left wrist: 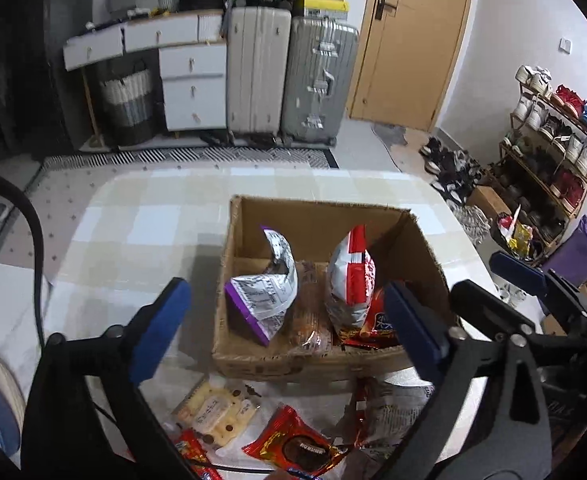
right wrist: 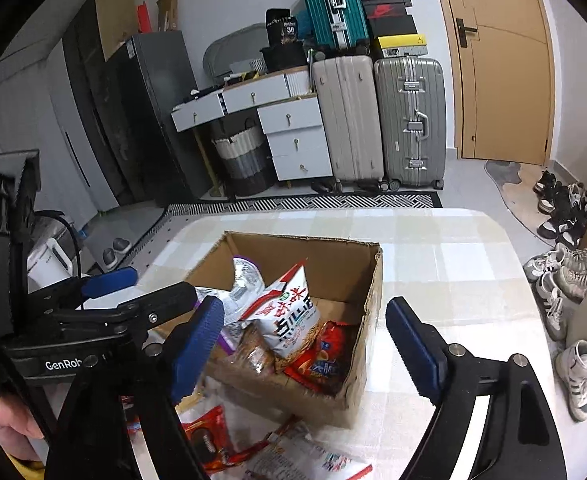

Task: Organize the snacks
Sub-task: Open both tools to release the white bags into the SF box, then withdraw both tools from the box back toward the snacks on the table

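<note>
An open cardboard box stands on the checked table. It holds a silver-and-purple bag, a red-and-white bag, a red packet and a brown pastry packet. My left gripper hangs open over the box's near side with nothing between its pads. To its right, my right gripper is also open and empty above the box. Loose snacks lie in front of the box: a cheese-print packet, a red pie packet and a white packet.
The checked tablecloth has bare room left, right and behind the box. A person's hand holds the left gripper. On the floor beyond are suitcases, white drawers, a shoe rack and a wooden door.
</note>
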{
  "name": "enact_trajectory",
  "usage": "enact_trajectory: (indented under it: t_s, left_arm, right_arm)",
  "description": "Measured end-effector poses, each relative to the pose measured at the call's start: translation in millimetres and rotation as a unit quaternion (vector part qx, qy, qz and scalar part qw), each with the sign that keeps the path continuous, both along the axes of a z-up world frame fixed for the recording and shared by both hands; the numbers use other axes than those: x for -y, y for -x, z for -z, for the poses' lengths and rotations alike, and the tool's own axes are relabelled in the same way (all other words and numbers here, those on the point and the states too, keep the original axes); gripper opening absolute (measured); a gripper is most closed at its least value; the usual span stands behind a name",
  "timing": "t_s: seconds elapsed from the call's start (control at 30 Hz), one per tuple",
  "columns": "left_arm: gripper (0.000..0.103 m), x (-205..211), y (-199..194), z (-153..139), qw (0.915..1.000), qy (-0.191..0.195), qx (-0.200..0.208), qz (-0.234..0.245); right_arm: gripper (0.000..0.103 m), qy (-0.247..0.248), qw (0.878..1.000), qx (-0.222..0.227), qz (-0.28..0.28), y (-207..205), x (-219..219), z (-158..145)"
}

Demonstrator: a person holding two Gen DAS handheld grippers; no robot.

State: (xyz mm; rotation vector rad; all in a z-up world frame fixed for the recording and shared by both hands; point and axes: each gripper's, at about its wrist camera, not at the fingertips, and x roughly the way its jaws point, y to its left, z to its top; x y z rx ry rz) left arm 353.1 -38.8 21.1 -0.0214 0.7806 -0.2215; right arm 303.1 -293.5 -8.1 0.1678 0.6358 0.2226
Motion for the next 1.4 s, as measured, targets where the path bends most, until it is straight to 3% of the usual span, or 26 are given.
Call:
enact_trajectory:
  t_s: [0.27,0.6,0.87,1.0,1.2,1.4]
  left_arm:
    - [0.102,-15.8,59.8,-43.4,0.9995,0.025,0.021,-0.004]
    - [0.102,-40.8,177.8,-99.0,0.9963,0.029,0.078,-0.022]
    - [0.102,-60.0,270.0,-121.6,0.9926,0.030,0.114,-0.031]
    - [0.102,-72.2,307.4,-118.1,0.9912,0.045,0.120,-0.035]
    - [0.102,-89.1,355.4,-98.7,0.9881,0.037,0.142,-0.046]
    - [0.102,-97.4,352.4,-49.9,0.9908,0.030,0.123,-0.047]
  right_arm:
    - [0.091,-0.002,0.999,0.032,0.002,57.6,3.1,-33.4]
    - [0.097,0.005,0.996,0.090,-0.005,160.8,-11.3,-72.8]
    - [0.100,0.009,0.993,0.121,-0.001,232.8,-25.7,-78.5]
    - [0.100,0.010,0.991,0.133,0.002,261.8,-31.3,-68.3]
    - [0.100,0.021,0.988,0.155,-0.009,289.0,-42.0,-41.5]
    - [0.100,0.011,0.989,0.142,-0.023,288.9,-42.9,6.3]
